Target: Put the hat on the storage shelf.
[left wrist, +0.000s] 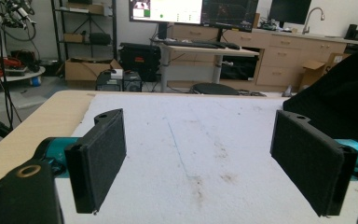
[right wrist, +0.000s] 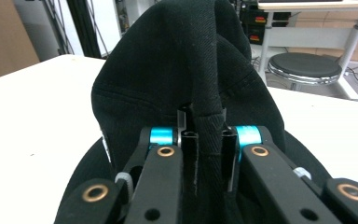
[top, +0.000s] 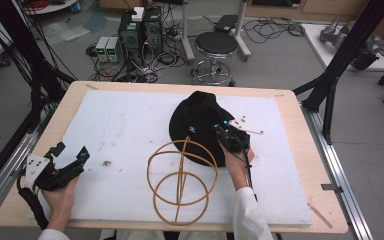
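— So why are the right tongs (right wrist: 204, 154) clamped like that?

— They pinch a fold of the black hat (top: 200, 120) between the two jaws, at the crown by the look of it. My guess is that a pinched ridge of cloth gives a firm hold on something soft that would otherwise slump.

— And where does the hat sit?

— On the white pad, right of middle, touching the far edge of the wooden wire frame (top: 181, 181). That frame stands just in front of the person, and the hat's brim overlaps one of its hoops.

— The left tongs (top: 70, 158)?

— Spread wide with nothing between them, resting low near the left edge, well apart from the hat. They look parked, perhaps waiting to steady something.

— What about the surface (top: 75, 97) itself?

— Pale wood with a white sheet (left wrist: 205, 140) over most of it, smudged in places. Behind it stand a round stool (top: 216, 46), computer boxes (top: 141, 31) with tangled cables on the floor, and desks with monitors (left wrist: 196, 10) farther back.
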Motion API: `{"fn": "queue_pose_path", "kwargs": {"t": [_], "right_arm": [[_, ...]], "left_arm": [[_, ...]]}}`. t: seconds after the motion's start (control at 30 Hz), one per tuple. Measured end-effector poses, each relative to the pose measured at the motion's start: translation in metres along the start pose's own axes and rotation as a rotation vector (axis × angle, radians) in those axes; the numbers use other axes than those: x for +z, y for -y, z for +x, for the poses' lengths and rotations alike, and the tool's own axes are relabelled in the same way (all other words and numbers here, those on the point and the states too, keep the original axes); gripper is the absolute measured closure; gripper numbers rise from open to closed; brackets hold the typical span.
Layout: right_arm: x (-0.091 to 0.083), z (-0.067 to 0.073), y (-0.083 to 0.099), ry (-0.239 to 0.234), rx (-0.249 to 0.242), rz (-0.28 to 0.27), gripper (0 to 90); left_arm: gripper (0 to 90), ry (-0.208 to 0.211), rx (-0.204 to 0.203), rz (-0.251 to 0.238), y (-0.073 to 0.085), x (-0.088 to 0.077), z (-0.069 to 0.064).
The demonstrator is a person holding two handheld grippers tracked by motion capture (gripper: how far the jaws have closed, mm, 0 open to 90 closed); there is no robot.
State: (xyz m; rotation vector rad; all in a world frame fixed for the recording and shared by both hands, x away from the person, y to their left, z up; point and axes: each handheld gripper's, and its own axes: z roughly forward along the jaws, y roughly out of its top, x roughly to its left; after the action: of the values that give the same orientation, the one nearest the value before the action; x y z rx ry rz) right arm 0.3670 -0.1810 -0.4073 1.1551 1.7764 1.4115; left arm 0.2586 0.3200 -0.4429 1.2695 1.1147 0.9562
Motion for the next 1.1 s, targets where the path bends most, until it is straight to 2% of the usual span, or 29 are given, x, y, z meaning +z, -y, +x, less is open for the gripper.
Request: {"fn": "queue_pose_path", "kwargs": {"t": [0.17, 0.53, 0.77, 1.1], "right_arm": [[0.0, -0.002, 0.0, -0.016, 0.005, -0.001, 86.9], [-0.004, 0.001, -0.002, -0.005, -0.009, -0.019, 87.0], [-0.01, 0.0, -0.005, -0.013, 0.003, -0.04, 87.0], [-0.023, -0.001, -0.015, -0.013, 0.006, -0.115, 87.0]], "left_arm": [[18.6, 0.0, 0.0, 0.001, 0.0, 0.0, 0.001], [18.5, 0.002, -0.003, 0.002, 0.0, 0.001, 0.001], [18.6, 0.003, -0.002, 0.004, 0.001, 0.001, 0.0], [18.6, 0.008, 0.003, 0.007, 0.001, 0.003, -0.001]]}}
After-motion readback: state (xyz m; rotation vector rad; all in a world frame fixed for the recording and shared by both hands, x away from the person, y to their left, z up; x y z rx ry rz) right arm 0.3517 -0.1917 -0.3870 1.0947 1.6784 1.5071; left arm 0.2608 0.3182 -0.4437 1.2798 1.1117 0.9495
